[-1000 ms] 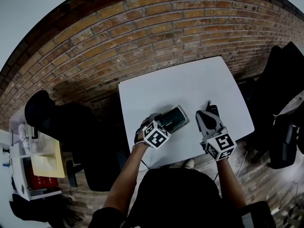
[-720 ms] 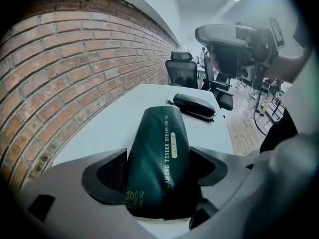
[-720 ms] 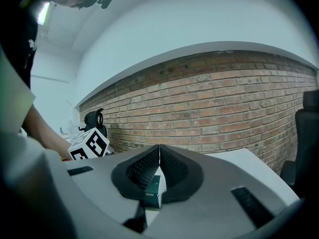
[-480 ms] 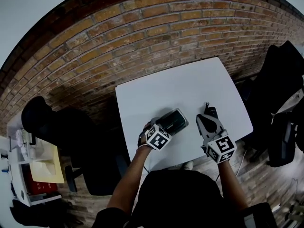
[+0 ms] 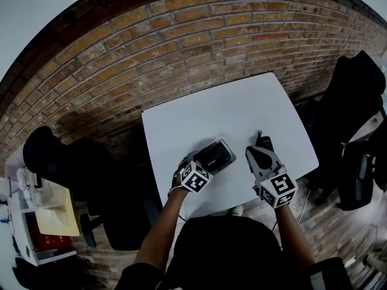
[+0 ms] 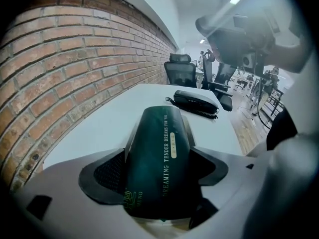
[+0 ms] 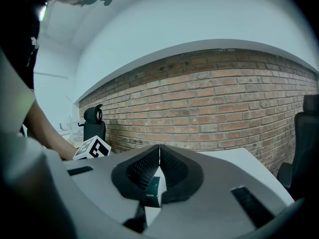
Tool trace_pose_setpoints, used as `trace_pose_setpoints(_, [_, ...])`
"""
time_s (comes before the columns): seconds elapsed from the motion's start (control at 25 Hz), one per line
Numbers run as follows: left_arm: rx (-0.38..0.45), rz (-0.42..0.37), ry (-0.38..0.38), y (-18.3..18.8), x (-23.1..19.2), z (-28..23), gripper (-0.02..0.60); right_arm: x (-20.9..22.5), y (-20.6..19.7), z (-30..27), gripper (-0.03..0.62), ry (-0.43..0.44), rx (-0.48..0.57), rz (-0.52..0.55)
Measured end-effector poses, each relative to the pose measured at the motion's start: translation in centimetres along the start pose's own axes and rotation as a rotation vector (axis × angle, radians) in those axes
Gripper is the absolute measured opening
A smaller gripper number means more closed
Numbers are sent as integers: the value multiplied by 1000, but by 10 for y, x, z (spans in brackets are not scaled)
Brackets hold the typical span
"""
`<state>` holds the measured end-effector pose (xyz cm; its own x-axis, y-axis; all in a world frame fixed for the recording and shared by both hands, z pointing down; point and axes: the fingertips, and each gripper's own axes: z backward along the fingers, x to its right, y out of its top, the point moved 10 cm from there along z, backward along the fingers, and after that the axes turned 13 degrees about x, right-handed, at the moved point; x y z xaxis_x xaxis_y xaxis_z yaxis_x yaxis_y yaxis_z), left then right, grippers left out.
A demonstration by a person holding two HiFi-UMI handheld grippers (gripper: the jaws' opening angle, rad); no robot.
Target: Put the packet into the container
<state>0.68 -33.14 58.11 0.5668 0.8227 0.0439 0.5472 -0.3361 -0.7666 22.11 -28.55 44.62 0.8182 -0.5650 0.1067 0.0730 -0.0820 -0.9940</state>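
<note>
A brick wall point(image 5: 181, 47) rises behind the white table point(image 5: 230, 113). Over the near part of the table, the left tongs point(image 6: 158, 171) are clamped on the two sides of a dark green container point(image 5: 216, 155) with gold lettering along its top. A black corded device point(image 6: 195, 102) lies on the table to the right of it. Just in front of that device, the right tongs point(image 7: 159, 151) are pressed together, pinching a small green-and-white packet point(image 7: 152, 190).

Dark green container point(image 6: 159, 158), smooth with a faint gloss; bench point(image 6: 107, 118) beneath it plain matt white, smooth; brick wall point(image 6: 65, 59) rough and mortared.
</note>
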Motion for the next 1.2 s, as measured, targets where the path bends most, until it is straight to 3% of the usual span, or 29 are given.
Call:
trace_pose_setpoints(0.2, [31, 12, 8, -3, 0, 1, 394, -1, -2, 0, 5, 2, -2, -11])
trace_pose_setpoints(0.52, [74, 40, -11, -6, 1, 6, 511, -4, -3, 1, 5, 9, -3, -17])
trace_pose_setpoints(0.72, [115, 80, 27, -1, -1, 18, 511, -7, -3, 2, 5, 10, 2, -17])
trace_pose_setpoints(0.88, [199, 100, 72, 16, 0, 41, 511, -9, -2, 1, 5, 15, 8, -20])
trace_pose_setpoints(1.08, [307, 145, 56, 40, 8, 74, 508, -14, -1, -3, 5, 31, 18, -25])
trace_pose_setpoints(1.2, [367, 134, 91, 51, 12, 96, 401, -19, 2, -6, 5, 37, 30, -28])
